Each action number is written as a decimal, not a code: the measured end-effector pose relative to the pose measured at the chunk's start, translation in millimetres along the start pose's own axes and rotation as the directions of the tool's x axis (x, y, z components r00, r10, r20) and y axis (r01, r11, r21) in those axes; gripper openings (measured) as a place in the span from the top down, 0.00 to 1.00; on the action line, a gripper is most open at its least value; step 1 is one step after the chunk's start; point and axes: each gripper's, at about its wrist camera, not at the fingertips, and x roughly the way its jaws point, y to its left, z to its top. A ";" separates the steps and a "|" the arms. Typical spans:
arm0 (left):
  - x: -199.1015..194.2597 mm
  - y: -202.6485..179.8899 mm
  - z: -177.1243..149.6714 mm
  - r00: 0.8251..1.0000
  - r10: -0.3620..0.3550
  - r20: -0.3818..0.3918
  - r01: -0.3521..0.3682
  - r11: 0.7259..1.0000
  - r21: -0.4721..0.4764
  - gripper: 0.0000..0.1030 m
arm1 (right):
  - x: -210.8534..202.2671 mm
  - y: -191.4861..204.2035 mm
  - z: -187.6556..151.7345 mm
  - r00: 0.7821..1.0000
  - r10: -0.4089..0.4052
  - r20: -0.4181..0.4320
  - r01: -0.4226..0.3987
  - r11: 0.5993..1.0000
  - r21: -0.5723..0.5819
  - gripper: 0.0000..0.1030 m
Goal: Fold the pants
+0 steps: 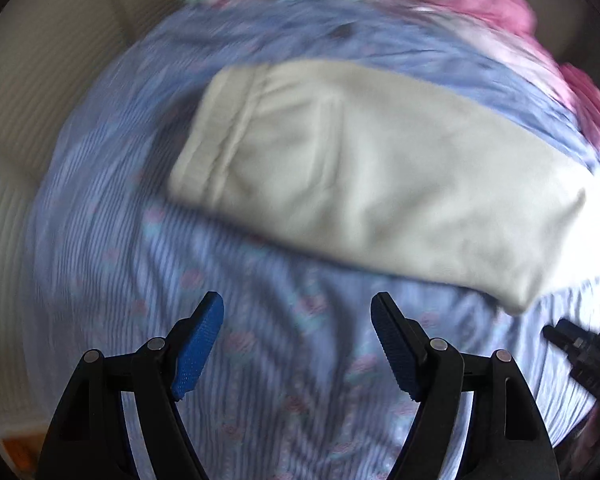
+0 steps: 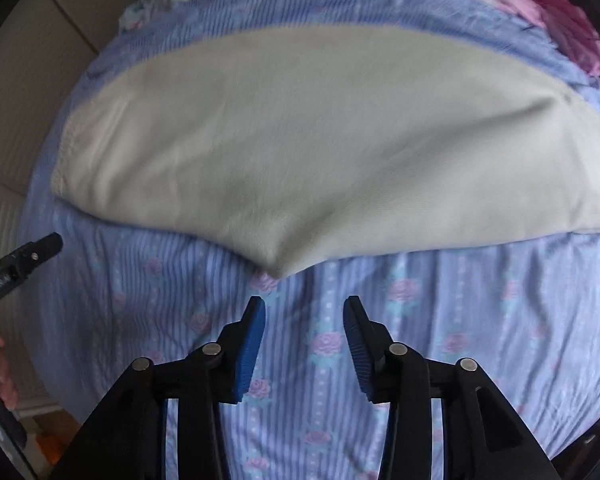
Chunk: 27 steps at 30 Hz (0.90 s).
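Cream pants (image 1: 372, 176) lie folded into a long flat band across a blue striped bedsheet with pink roses (image 1: 260, 340); the waistband and a back pocket show at the band's left end in the left wrist view. My left gripper (image 1: 298, 308) hangs open above the sheet, short of the pants' near edge, with nothing between its blue pads. In the right wrist view the pants (image 2: 308, 148) fill the middle, one fold corner pointing down toward me. My right gripper (image 2: 305, 310) is open just below that corner, holding nothing.
Pink bedding (image 1: 500, 4) is bunched at the far right of the bed. Cream flooring or a wall panel (image 1: 28, 100) lies left of the bed. The other gripper's black tip shows at the right edge (image 1: 568, 336) and at the left edge (image 2: 32, 256), with a hand (image 2: 4, 384) below it.
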 end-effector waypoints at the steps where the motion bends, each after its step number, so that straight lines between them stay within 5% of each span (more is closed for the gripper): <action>1: -3.8 -8.3 6.1 1.000 -0.019 0.014 0.018 0.999 0.040 0.27 | -8.6 -3.7 0.9 1.000 -0.003 0.025 0.003 1.000 0.005 0.59; 5: -20.4 -53.5 38.0 0.988 -0.139 0.061 0.124 0.970 0.209 0.27 | -52.6 -35.4 15.6 0.988 -0.047 0.150 0.036 0.997 0.075 0.57; 8: -33.0 -91.1 63.0 0.969 -0.235 0.083 0.197 0.926 0.322 0.21 | -78.2 -56.1 33.9 0.970 -0.076 0.230 0.052 0.993 0.110 0.47; 12: -43.6 -146.5 97.7 0.944 -0.306 0.123 0.217 0.857 0.468 0.19 | -89.8 -71.8 63.4 0.947 -0.105 0.302 0.070 0.990 0.122 0.46; 21: -24.8 -245.1 155.0 0.909 -0.407 0.087 0.265 0.727 0.633 0.19 | -79.0 -118.4 113.6 0.927 -0.107 0.359 0.054 0.986 0.155 0.46; 27: 18.8 -288.8 184.8 0.909 -0.416 0.005 0.313 0.692 0.651 0.20 | -50.0 -147.3 136.7 0.931 -0.108 0.348 0.045 0.982 0.183 0.46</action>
